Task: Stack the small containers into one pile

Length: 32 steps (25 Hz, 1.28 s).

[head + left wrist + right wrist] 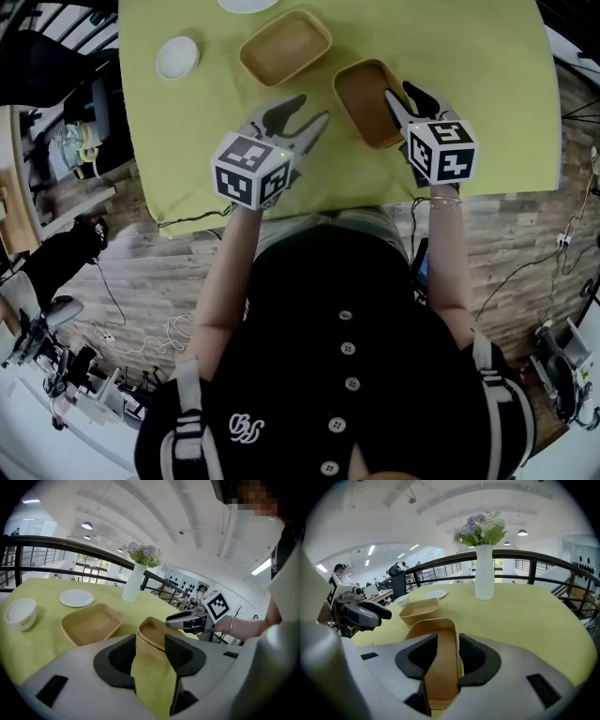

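Observation:
Two tan rectangular containers lie on the yellow-green tablecloth (187,141): one (284,47) (91,625) (419,610) further off, the other (370,101) (152,634) (433,630) close to the front edge. My right gripper (399,92) (447,656) (187,618) straddles the near container's right wall, one jaw inside and one outside; a gap shows and the pads do not press. My left gripper (312,109) (151,648) (370,613) hovers open over bare cloth just left of that container, with nothing between its jaws.
A small white bowl (177,56) (19,612) sits at the far left, and a white plate (248,4) (76,598) lies at the far edge. A white vase of flowers (132,582) (484,572) stands beyond. The table's front edge is right below both grippers.

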{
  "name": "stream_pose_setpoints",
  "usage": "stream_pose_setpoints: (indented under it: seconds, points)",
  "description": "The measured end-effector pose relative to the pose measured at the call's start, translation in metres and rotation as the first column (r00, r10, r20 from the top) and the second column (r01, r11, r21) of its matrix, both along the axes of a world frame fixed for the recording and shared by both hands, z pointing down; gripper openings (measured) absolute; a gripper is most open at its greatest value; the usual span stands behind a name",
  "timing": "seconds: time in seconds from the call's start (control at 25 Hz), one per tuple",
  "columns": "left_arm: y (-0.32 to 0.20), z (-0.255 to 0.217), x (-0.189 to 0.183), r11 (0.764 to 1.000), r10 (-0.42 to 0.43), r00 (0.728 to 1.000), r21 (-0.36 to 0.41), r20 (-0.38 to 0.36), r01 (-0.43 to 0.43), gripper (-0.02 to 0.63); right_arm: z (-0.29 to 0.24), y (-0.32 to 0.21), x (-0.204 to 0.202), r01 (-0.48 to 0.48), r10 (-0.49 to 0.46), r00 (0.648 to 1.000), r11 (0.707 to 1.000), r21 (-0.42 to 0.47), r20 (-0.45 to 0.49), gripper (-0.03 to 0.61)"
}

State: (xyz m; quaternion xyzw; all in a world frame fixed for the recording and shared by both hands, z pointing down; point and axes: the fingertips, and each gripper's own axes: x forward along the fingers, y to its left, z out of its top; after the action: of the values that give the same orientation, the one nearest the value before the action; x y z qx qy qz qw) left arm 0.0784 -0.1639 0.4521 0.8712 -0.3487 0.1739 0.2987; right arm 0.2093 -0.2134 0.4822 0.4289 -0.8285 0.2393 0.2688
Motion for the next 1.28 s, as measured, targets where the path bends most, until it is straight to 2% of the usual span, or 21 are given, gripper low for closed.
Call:
stream_pose_setpoints:
  seconds: [0.24, 0.52, 0.8, 1.04, 1.12, 1.28]
  points:
    - [-0.002, 0.003, -0.004, 0.994, 0.107, 0.993, -0.015, 0.051, -0.107, 0.206, -0.013, 0.011, -0.025, 0.011, -0.012, 0.999, 0.999, 0.034, 0.033, 0.156]
    - [-0.015, -0.001, -0.023, 0.980, 0.193, 0.974, 0.017, 0.120, -0.197, 0.225, -0.018, 0.027, -0.061, 0.007, -0.012, 0.997, 0.998, 0.064, 0.080, 0.138]
    - [-0.038, -0.008, -0.038, 0.966, 0.242, 0.955, 0.054, 0.171, -0.254, 0.225, -0.028, 0.040, -0.094, 0.026, -0.035, 0.993, 0.996, 0.085, 0.111, 0.121]
    - [-0.067, -0.010, -0.058, 0.969, 0.210, 0.954, 0.087, 0.213, -0.233, 0.213, -0.027, 0.050, -0.126, 0.075, -0.086, 0.988, 0.993, 0.085, 0.131, 0.089]
    - [-0.076, -0.008, -0.063, 0.961, 0.223, 0.941, 0.104, 0.255, -0.256, 0.212, -0.026, 0.052, -0.135, 0.082, -0.092, 0.986, 0.994, 0.079, 0.142, 0.080]
    - [-0.089, -0.001, -0.064, 0.935, 0.272, 0.897, 0.123, 0.348, -0.331, 0.224, -0.022, 0.059, -0.143, 0.090, -0.098, 0.982, 0.994, 0.060, 0.159, 0.069]
